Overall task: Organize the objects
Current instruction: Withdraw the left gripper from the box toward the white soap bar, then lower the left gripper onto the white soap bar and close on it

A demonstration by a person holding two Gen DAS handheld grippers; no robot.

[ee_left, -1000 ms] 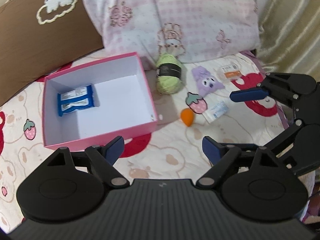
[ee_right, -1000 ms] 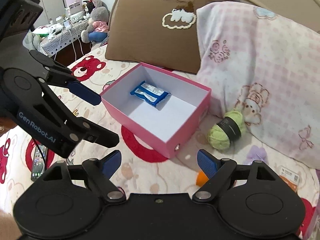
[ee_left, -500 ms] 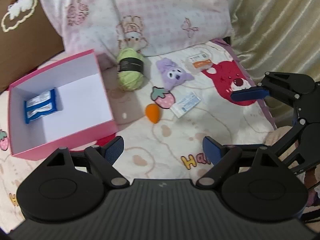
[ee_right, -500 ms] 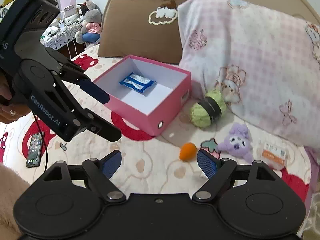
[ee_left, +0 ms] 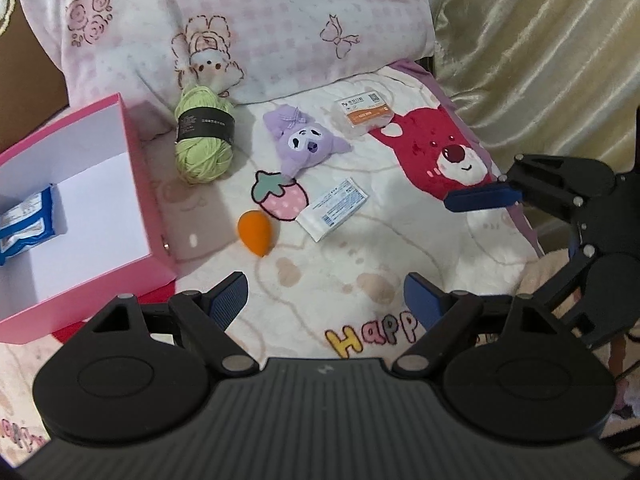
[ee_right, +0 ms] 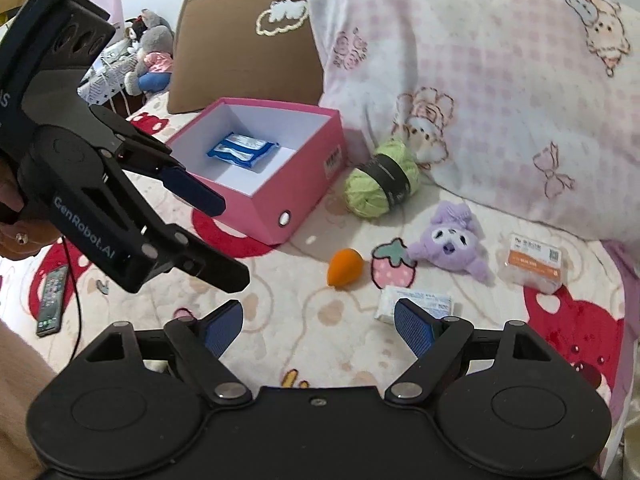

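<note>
Overhead, both handheld grippers hang above a cream bedspread (ee_left: 360,248) printed with red bears and strawberries, each with its jaws standing wide apart and nothing between them. The left gripper (ee_left: 324,296) shows its blue-padded fingers over bare blanket, and the right gripper (ee_right: 318,326) does the same in its own view, its right fingertip (ee_right: 414,326) overlapping the near edge of a flat white sachet with blue print (ee_right: 416,304).

An open pink cardboard box with a white inside (ee_right: 288,196) sits on the blanket to the left, and a blue and white wrapped packet (ee_right: 242,150) lies inside it. Just beside the box's right wall lies a ball of light green yarn with a black paper band (ee_left: 204,136), resting against a pink checked pillow (ee_left: 260,20). A small purple plush toy with a white face (ee_left: 304,144) lies to the right of the yarn, and a clear plastic packet with an orange label (ee_left: 364,114) lies farther right, near the pillow's lower edge. An orange teardrop-shaped sponge (ee_left: 254,232) rests on the blanket between the box and the white sachet, apart from both.

A brown pillow with a white cloud patch (ee_right: 248,48) leans behind the box, and a phone (ee_right: 52,298) lies on the blanket at far left.
</note>
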